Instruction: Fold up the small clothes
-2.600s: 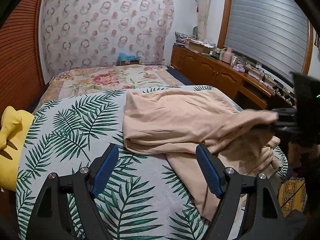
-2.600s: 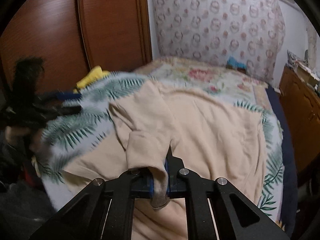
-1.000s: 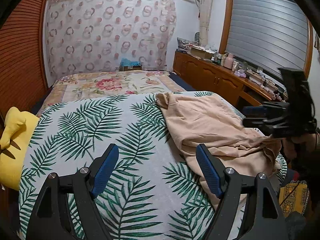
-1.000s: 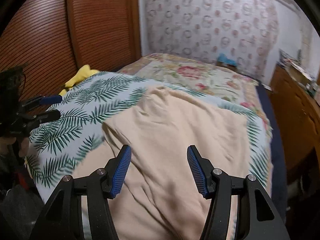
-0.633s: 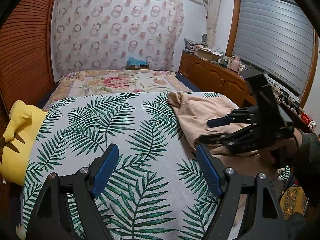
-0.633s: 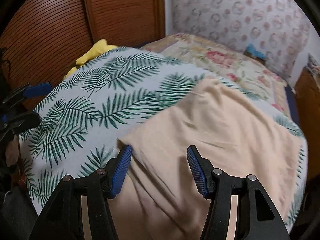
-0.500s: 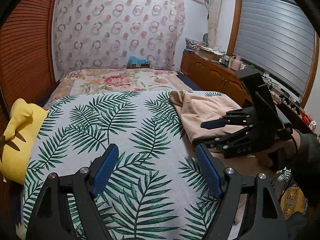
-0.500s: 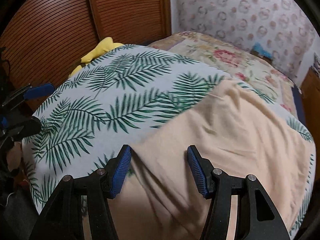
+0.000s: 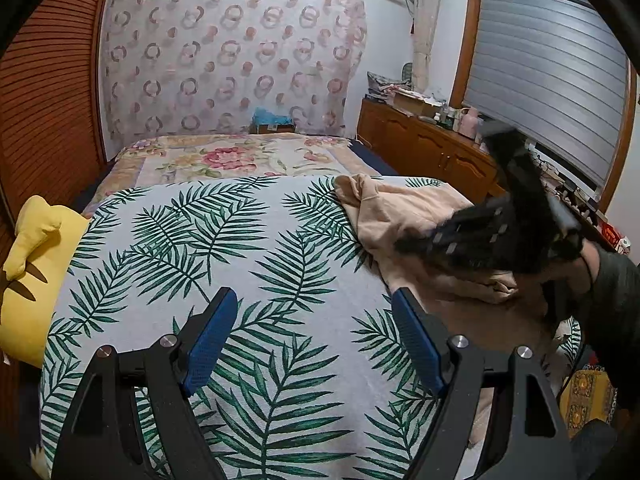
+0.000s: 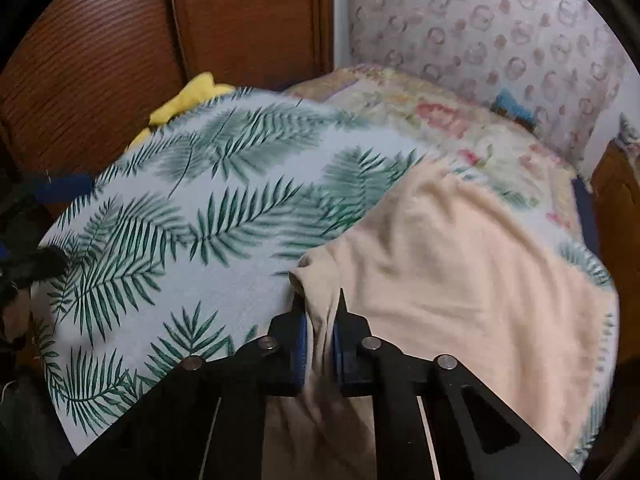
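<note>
peach fabric, a crumpled garment [image 10: 460, 264], spread over the right half of the palm-leaf bedspread [image 10: 168, 216], its near left edge bunched up. pinched there by the right gripper [image 10: 320, 312]: blue fingers [image 10: 300, 344] closing, a fold of the cloth caught between the pads and pressed from both sides. seen from the left wrist, same garment [image 9: 396, 208] heaped at the bed's right side, right gripper [image 9: 404, 246] blurred above it, gripped by a hand [image 9: 576, 264] in a dark sleeve. left gripper [image 9: 316, 332] held over bare bedspread [image 9: 248, 248], fingers [image 9: 208, 340] spread wide, released, nothing between them, right finger just beside the garment's near edge but whether touching cannot be told. yellow pillow [image 9: 28, 264] at the bed's left edge against the brown slatted wardrobe. floral quilt [image 9: 224, 156] farther up the bed, ring-patterned curtain [image 9: 232, 56] behind, wooden cabinet [image 9: 424, 148] cluttered with small things under the shuttered window.
</note>
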Demonstrator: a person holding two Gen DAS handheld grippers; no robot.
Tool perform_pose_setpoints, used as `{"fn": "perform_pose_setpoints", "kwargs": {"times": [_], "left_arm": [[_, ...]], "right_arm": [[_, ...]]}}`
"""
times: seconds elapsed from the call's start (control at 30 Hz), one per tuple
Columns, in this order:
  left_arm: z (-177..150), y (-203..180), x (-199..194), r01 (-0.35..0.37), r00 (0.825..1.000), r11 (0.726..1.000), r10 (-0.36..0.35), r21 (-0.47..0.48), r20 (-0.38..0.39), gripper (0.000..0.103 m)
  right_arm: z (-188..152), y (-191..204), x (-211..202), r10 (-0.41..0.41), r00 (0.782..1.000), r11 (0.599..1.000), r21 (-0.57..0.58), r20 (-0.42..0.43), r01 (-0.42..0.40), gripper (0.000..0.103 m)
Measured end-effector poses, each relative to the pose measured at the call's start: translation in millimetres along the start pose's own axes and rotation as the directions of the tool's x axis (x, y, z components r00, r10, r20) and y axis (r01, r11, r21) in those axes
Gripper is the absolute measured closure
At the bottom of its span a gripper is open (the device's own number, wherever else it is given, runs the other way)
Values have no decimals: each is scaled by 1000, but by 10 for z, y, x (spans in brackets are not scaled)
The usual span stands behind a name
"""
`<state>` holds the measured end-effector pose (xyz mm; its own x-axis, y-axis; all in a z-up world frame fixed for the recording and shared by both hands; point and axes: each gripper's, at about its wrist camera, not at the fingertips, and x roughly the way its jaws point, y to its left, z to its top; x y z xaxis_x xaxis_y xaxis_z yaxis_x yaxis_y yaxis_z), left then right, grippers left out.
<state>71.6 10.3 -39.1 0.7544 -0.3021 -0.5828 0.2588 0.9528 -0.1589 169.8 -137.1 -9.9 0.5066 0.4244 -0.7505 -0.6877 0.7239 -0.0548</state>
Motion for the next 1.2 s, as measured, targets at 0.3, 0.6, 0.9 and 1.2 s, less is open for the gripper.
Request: {"fn": "perform_pose_setpoints", "kwargs": {"times": [0.3,0.6,0.9,1.2], "left_arm": [[9,27,-29,-11,999,999,12,-37,35,23],[-36,-9,23,-3,1000,1000,4,-28,12,23],[-103,-122,83,17,1000,1000,-17,-4,-22,23],[-148,-385,155,73,996,997,-71,40,-59,23]], "right_arm": [[132,-670,-465,-212,976,977,14,51,211,96],[116,-1279,-339,-365,930,927,98,32,361,96],[97,-1612,112,-478,873,840,240,-101,487,64],[-211,-1310,-550,-415,910,881,253,3,400,51]]}}
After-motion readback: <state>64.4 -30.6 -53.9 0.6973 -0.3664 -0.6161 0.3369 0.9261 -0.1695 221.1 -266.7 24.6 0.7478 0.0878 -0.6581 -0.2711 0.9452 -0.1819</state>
